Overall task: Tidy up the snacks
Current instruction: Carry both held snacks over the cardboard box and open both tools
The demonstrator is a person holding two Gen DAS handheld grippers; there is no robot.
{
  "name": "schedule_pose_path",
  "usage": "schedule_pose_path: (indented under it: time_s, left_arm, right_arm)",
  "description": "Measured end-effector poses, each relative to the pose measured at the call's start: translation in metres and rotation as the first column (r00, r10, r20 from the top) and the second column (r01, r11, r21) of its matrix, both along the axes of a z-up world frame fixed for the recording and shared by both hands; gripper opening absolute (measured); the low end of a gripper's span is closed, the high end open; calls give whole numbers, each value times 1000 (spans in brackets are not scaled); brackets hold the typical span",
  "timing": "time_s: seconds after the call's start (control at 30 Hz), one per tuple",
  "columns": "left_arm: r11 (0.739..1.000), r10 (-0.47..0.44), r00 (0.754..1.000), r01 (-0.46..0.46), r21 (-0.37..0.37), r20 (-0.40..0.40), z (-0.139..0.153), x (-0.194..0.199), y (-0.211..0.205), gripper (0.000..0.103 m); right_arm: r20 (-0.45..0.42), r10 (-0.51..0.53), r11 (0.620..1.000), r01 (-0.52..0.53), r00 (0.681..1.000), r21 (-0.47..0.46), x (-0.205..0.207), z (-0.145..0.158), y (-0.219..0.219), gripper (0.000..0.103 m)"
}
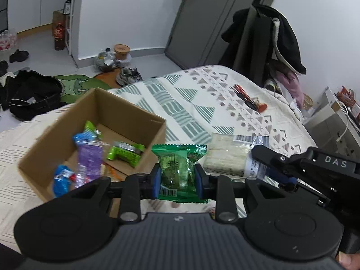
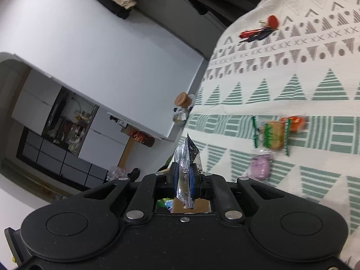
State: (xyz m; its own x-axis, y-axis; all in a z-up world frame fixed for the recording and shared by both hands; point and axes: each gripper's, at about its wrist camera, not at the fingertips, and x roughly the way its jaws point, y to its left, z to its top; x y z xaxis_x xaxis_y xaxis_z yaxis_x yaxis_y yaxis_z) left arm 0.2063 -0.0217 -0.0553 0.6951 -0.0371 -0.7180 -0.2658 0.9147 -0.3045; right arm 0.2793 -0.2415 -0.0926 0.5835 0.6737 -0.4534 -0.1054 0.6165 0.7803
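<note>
While several snacks already lie in the box (image 1: 94, 121), the job is judged roughly half done. A green packet (image 1: 178, 171) is clamped between the pads of the left gripper (image 1: 177, 176), held just right of the box and above the bed (image 1: 191, 103). A clear wafer pack (image 1: 227, 155) is pinched by its end in the right gripper (image 2: 184, 175), seen just right of the left gripper. Both packets are yet to be dropped into the box. Ahead and to the right of the right gripper, a cracker pack (image 2: 273, 136), an orange pack (image 2: 294, 123) and a purple pack (image 2: 261, 166) are left lying on the bed, well apart from the box.
</note>
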Motion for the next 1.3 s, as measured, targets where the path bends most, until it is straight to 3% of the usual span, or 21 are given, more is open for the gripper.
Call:
schedule_pose_path:
  time_s: [0.5,1.03,1.17,1.3]
  left_arm:
    - [997,82,996,-81,-16,26,7,-27,62,29]
    - [985,162,986,-164,-49,-29,-5,-36,116,29]
    - [986,162,986,-164,-44,-36,-3,-34,122,29]
    - [985,167,985,-169,-41,-43,-4,-31,125,30]
  right_arm:
    - [62,78,996,-74,995,-55,-20,16,54,10]
    - [17,93,992,-92,995,-88,-14,4,95,10]
    - [-22,110,991,-111,994,-74,-10,-3,108,19]
    - [-30,81,990,-84,996,-116,-12,-3,105,22]
